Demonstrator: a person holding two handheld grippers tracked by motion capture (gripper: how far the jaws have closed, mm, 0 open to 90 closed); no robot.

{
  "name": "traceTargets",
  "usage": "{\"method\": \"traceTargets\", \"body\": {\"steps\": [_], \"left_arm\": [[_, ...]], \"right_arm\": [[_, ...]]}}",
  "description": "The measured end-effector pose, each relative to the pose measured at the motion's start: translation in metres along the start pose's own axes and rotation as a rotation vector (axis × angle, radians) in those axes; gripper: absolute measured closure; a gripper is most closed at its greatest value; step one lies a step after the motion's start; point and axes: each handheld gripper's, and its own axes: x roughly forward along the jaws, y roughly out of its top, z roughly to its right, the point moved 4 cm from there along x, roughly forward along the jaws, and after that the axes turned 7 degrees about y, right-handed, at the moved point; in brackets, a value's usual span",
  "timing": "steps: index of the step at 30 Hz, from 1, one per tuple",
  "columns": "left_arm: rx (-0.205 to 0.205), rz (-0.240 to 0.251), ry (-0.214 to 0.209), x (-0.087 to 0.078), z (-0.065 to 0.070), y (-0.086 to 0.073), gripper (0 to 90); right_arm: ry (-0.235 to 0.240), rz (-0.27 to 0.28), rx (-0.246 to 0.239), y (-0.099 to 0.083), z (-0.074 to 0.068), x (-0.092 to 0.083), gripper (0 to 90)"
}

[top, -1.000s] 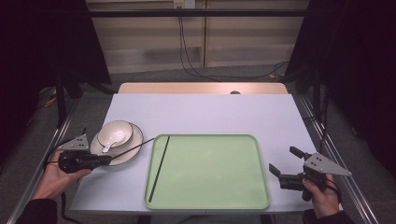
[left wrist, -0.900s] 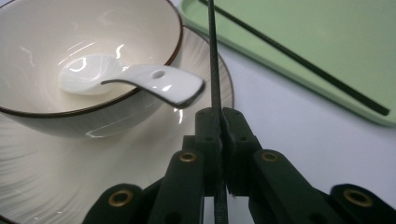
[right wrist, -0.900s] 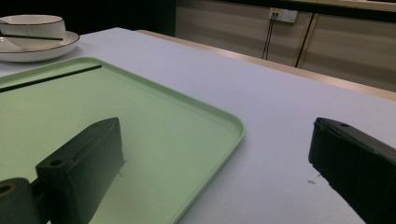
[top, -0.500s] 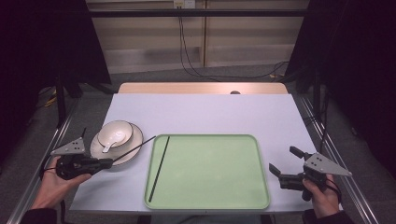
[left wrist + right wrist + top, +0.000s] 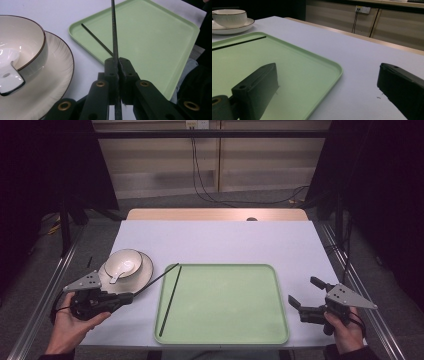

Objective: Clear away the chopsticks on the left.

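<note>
The left gripper (image 5: 117, 65) clenched a thin, stiff, light chopstick (image 5: 114, 32) near its end, over the tray's (image 5: 280, 330) left edge; the right gripper (image 5: 306, 296) stood released.

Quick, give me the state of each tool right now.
Left tool: closed on a black chopstick.
Right tool: open, holding nothing, beside the green tray.

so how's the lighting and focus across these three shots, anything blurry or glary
High view: tabletop evenly lit, dark surroundings. Left gripper view: white glare inside the bowl, the held chopstick fairly sharp, left gripper dim. Right gripper view: right gripper soft and shadowed, green tray clearer.
</note>
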Motion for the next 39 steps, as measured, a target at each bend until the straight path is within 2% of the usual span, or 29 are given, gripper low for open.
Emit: {"method": "traceTargets", "body": {"steps": [2,3,4,5,6,7,9,10,11,12,14,15,16,17,19,20,21,24,26,27,30,31,32,34,39], "left_arm": [[-0.013,0.005,0.005,0.001,0.001,0.0,85.8],[-0.027,0.019,0.037,0.001,0.006,0.001,85.8],[-0.045,0.034,0.044,0.001,0.007,0.001,85.8],[-0.045,0.034,0.044,0.001,0.007,0.001,85.8],[-0.073,0.037,0.052,0.001,0.012,0.001,85.8],[-0.073,0.037,0.052,0.001,0.012,0.001,85.8],[-0.095,0.031,0.068,0.004,0.023,0.001,85.8],[-0.095,0.031,0.068,0.004,0.023,0.001,85.8],[-0.105,0.028,0.096,0.007,0.03,0.002,85.8],[-0.109,0.028,0.093,0.01,0.034,0.003,85.8],[-0.125,0.032,0.105,0.012,0.036,0.004,85.8],[-0.148,0.035,0.13,0.016,0.038,0.005,85.6],[-0.158,0.034,0.135,0.018,0.038,0.004,85.6],[-0.19,0.034,0.138,0.021,0.038,0.004,85.6],[-0.2,0.031,0.149,0.023,0.039,0.003,85.7],[-0.217,0.014,0.159,0.029,0.039,0.0,85.7],[-0.217,0.014,0.159,0.029,0.039,0.0,85.7],[-0.265,-0.014,0.21,0.044,0.041,-0.005,85.8],[-0.269,-0.029,0.223,0.052,0.043,-0.005,85.9],[-0.282,-0.031,0.212,0.055,0.045,-0.004,85.9],[-0.282,-0.048,0.236,0.062,0.049,0.0,85.9],[-0.285,-0.047,0.231,0.064,0.05,0.001,85.9],[-0.289,-0.047,0.25,0.066,0.051,0.003,85.9],[-0.288,-0.06,0.259,0.068,0.051,0.004,85.9],[-0.323,-0.067,0.279,0.079,0.058,0.007,85.9]], "right_arm": [[-0.002,0.001,-0.002,0.0,0.0,0.0,2.7],[-0.002,0.001,-0.005,0.0,0.001,0.0,2.8],[0.002,0.001,-0.004,0.0,0.001,0.0,2.8],[0.0,-0.001,-0.005,0.0,0.001,0.0,2.8],[0.0,-0.002,-0.003,0.0,0.0,0.0,2.8],[0.0,-0.002,-0.003,0.0,0.0,0.0,2.8],[0.0,-0.003,-0.007,0.0,0.001,0.0,2.9],[0.0,-0.003,-0.007,0.0,0.001,0.0,2.9],[-0.004,-0.001,-0.006,0.0,0.0,0.0,2.9],[-0.005,0.0,-0.005,0.0,0.0,0.0,2.9],[-0.003,-0.002,-0.006,0.0,0.0,0.0,2.9],[-0.004,-0.003,-0.002,0.0,0.0,0.0,2.9],[-0.002,-0.003,-0.003,0.0,0.0,0.0,2.9],[0.001,-0.003,-0.004,0.0,0.0,0.0,2.9],[0.0,-0.001,-0.005,0.0,0.0,0.0,2.9],[0.002,-0.003,-0.009,0.0,0.0,0.0,2.9],[0.001,-0.003,-0.009,0.0,0.0,0.001,2.9],[0.0,-0.001,-0.011,0.0,0.0,0.001,2.9],[0.008,-0.004,-0.012,0.0,0.0,0.001,2.9],[0.001,-0.002,-0.01,0.0,-0.001,0.001,2.9],[0.009,0.001,-0.012,0.0,-0.001,0.001,2.9],[0.008,-0.002,-0.014,0.0,0.0,0.001,2.8],[0.006,-0.001,-0.012,0.0,0.0,0.001,2.9],[0.006,-0.001,-0.009,0.0,0.0,0.0,2.9],[0.007,-0.004,-0.012,0.0,0.0,0.0,2.9]]}}
